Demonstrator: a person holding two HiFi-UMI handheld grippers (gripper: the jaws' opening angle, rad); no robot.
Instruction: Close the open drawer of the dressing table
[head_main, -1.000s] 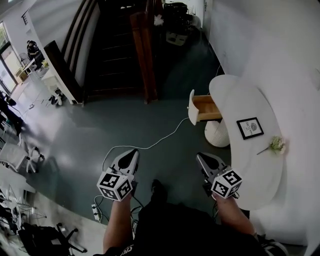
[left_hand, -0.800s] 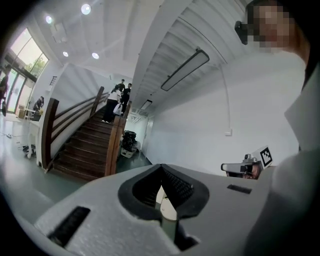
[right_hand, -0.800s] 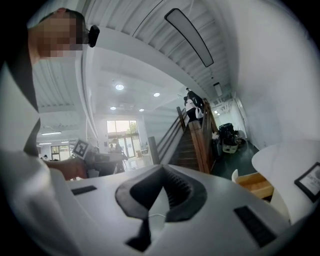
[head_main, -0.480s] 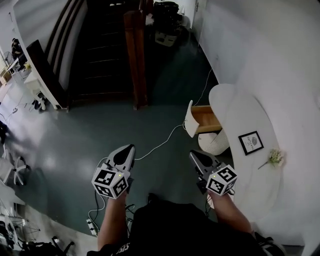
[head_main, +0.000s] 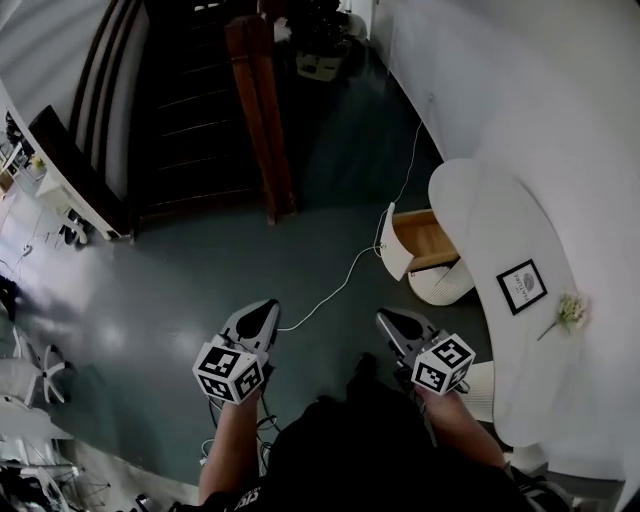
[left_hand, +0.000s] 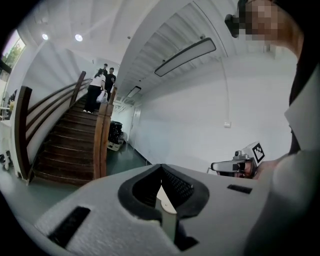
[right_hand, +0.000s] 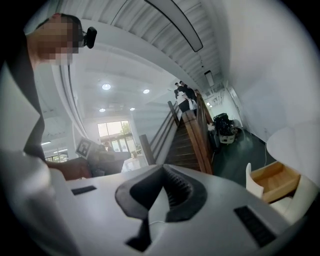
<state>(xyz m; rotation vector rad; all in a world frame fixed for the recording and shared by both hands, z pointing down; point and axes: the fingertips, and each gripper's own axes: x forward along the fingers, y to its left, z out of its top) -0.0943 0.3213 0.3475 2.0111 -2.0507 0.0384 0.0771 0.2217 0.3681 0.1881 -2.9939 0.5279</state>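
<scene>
The white dressing table (head_main: 497, 235) stands against the right wall. Its drawer (head_main: 428, 243) is pulled out to the left, showing a wooden inside and a white front panel (head_main: 393, 243). My right gripper (head_main: 385, 318) is held above the floor, short of the drawer and a little to its left, shut with nothing in it. In the right gripper view the drawer (right_hand: 274, 179) lies at the lower right, beyond the shut gripper (right_hand: 162, 174). My left gripper (head_main: 266, 306) hangs further left over the floor, also shut and holding nothing; in its own view the left gripper (left_hand: 161, 171) points toward the staircase.
A white cable (head_main: 335, 290) runs across the dark floor from the drawer toward my left gripper. A round white stool (head_main: 447, 284) sits under the table. A framed picture (head_main: 522, 285) and a flower (head_main: 570, 311) lie on top. A wooden staircase (head_main: 190, 110) rises ahead; people (left_hand: 101, 89) stand on it.
The view has turned and moved: table and drawer sit slightly further right and ahead of my right gripper. Both grippers stay shut and keep roughly their places.
</scene>
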